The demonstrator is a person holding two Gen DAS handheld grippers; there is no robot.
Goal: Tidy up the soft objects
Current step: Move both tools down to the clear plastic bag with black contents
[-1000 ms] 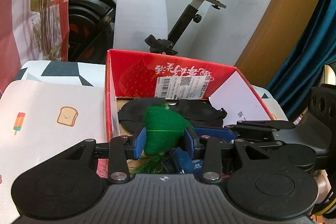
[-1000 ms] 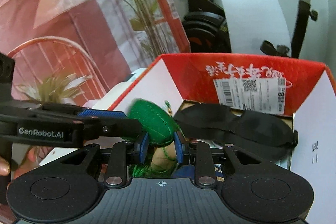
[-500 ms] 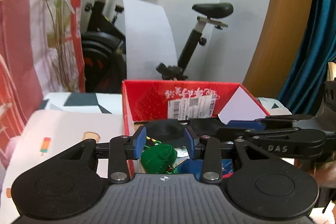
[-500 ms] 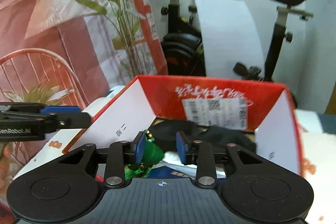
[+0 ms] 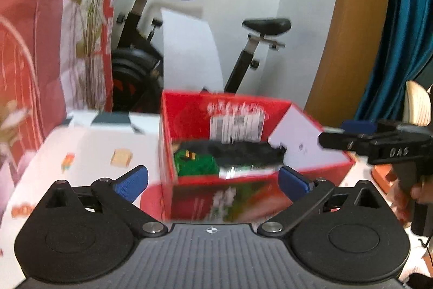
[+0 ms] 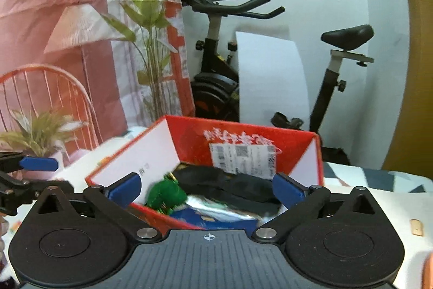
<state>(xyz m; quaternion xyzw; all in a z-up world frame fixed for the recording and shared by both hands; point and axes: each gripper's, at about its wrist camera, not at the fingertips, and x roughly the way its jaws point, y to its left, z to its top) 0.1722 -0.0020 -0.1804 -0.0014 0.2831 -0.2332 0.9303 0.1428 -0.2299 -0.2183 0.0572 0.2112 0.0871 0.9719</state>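
A green knitted soft toy lies inside the red cardboard box, at its left end beside a black fabric piece. My left gripper hangs in front of the box, jaws opening wide, nothing between the blue pads. In the right wrist view the green toy and black fabric lie in the red box; my right gripper is also opening, empty, short of the box. Each gripper shows in the other's view: right gripper, left gripper.
The box stands on a white table cover printed with toast and popsicle pictures. Behind it are an exercise bike, a curled white sheet, a leafy plant and a red wire chair. A teal curtain hangs right.
Both grippers, which were shut on the green toy, have let it go. The toy now lies in the box, and both grippers have pulled back and spread wide.
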